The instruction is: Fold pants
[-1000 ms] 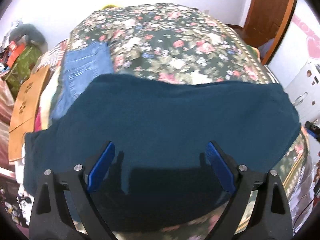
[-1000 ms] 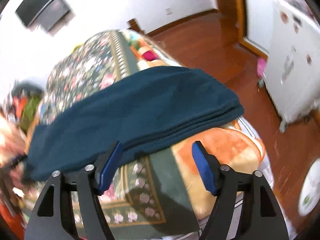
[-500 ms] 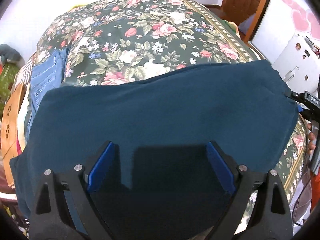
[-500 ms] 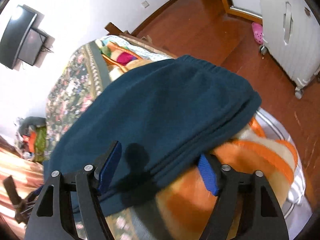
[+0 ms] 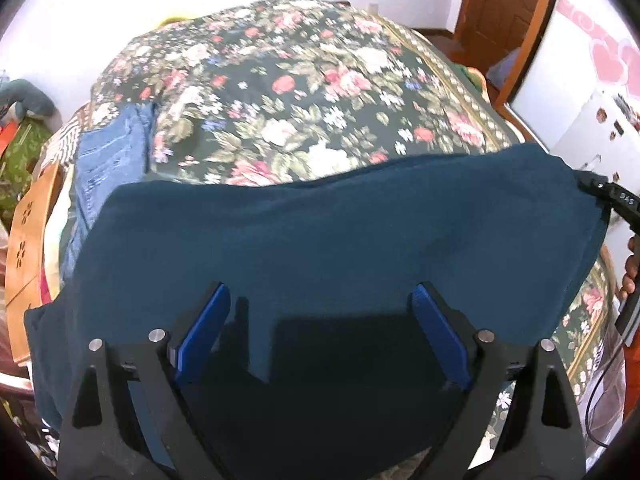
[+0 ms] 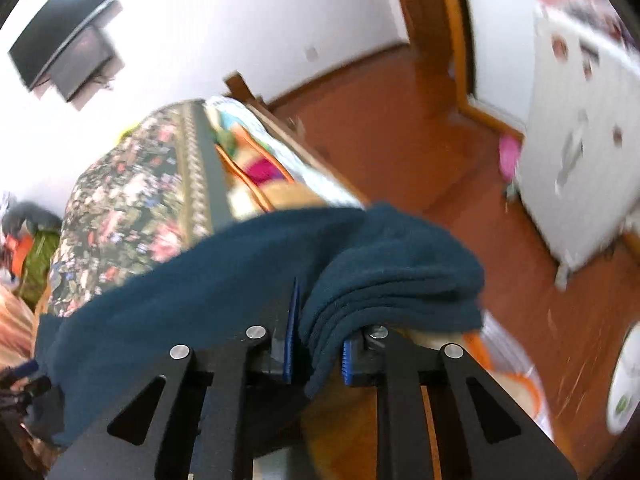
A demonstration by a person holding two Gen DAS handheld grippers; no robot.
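Dark teal pants (image 5: pixel 328 240) lie folded in a long band across the near side of a floral bed. My left gripper (image 5: pixel 320 320) is open, its blue pads spread wide just above the cloth, holding nothing. In the right wrist view the pants (image 6: pixel 224 272) end in a stack of layers. My right gripper (image 6: pixel 316 344) is shut on that layered end and lifts it off the bed. The right gripper also shows at the far right edge of the left wrist view (image 5: pixel 612 196), at the pants' corner.
The floral bedspread (image 5: pixel 300 92) covers the bed. Folded blue jeans (image 5: pixel 108 160) lie at its left side. An orange blanket (image 6: pixel 500 356) hangs at the bed's corner. A white cabinet (image 6: pixel 580 152) stands on the wooden floor (image 6: pixel 400 120) beside a door frame.
My right gripper closed on the layered end of the pants and raised it. My left gripper stayed open over the cloth, its view shifting slightly.
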